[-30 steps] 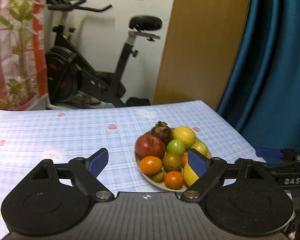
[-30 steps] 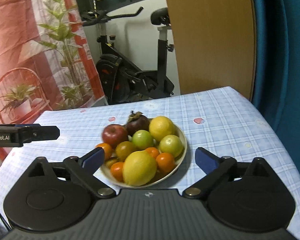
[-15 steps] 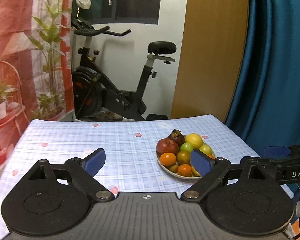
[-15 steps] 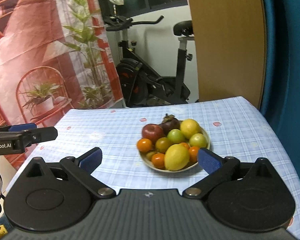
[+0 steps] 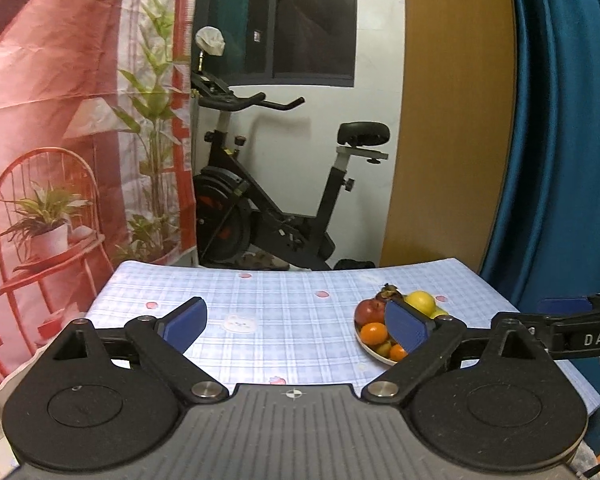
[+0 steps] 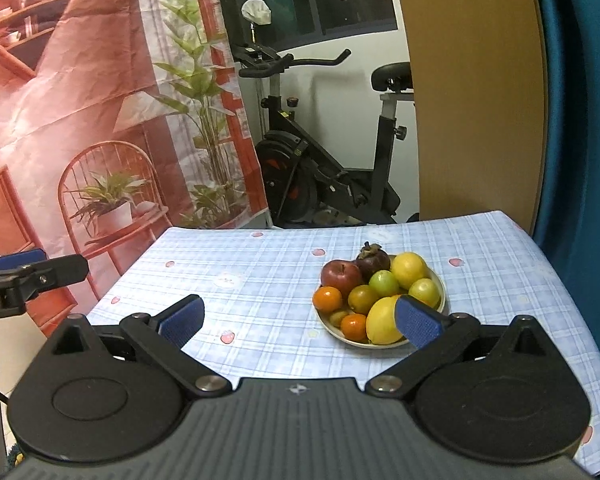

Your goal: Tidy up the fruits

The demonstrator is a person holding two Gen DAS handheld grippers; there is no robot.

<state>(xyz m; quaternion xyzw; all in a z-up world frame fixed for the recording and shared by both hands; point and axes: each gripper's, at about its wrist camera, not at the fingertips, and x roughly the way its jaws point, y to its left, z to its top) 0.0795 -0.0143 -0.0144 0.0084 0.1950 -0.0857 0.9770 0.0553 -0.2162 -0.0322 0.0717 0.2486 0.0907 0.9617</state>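
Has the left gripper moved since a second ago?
Yes. The left gripper has backed away and risen: the cream plate of fruit looks smaller and farther. Its jaws have just been opening, nothing between them.

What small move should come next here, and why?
Probably nothing more than lowering both grippers to rest. All the fruits are piled on the plate, none lies loose on the tablecloth, and the left gripper, whose jaws have just been opening, and the right gripper are open and empty.

Dim, warm indoor light; soft shadows under the table [image 6: 500, 264] fruit; sharp focus; fisheye bends edges at 3 and 9 o'clock
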